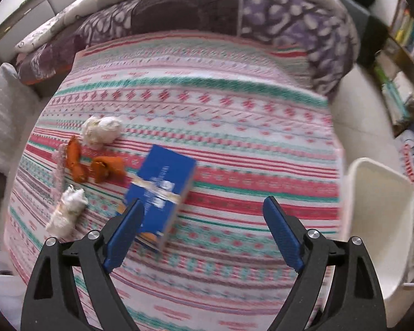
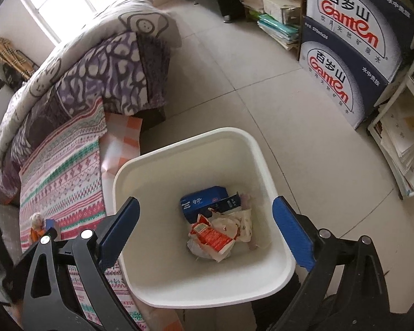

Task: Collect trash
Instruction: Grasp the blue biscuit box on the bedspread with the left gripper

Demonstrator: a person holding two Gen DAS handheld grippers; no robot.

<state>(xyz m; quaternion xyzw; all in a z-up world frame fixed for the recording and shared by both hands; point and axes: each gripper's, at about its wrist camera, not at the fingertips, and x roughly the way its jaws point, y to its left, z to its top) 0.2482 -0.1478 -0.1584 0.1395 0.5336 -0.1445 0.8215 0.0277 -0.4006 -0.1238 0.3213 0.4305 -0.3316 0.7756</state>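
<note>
Striped bedspread (image 1: 234, 127), one blue box (image 1: 162, 190), two tissue wads (image 1: 102, 132), white bin (image 2: 196, 149), both grippers' jaws apart, empty.

Striped bedspread (image 1: 207, 127): woven cloth, matt. Blue box (image 1: 162, 190), centre of left view: glossy card. Crumpled tissues (image 1: 102, 132): soft paper. Orange peels (image 1: 107, 168): dull, rough. White bin (image 2: 262, 149): smooth plastic, slight sheen. Gripper pads (image 2: 292, 234): blue, textured. Floor (image 2: 262, 82): smooth tile.

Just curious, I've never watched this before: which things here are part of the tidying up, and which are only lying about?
Part of the job: blue cardboard box, orange peels, white crumpled tissues, white plastic bin.
Lying about: striped blanket, purple quilt, stacked water cartons.
</note>
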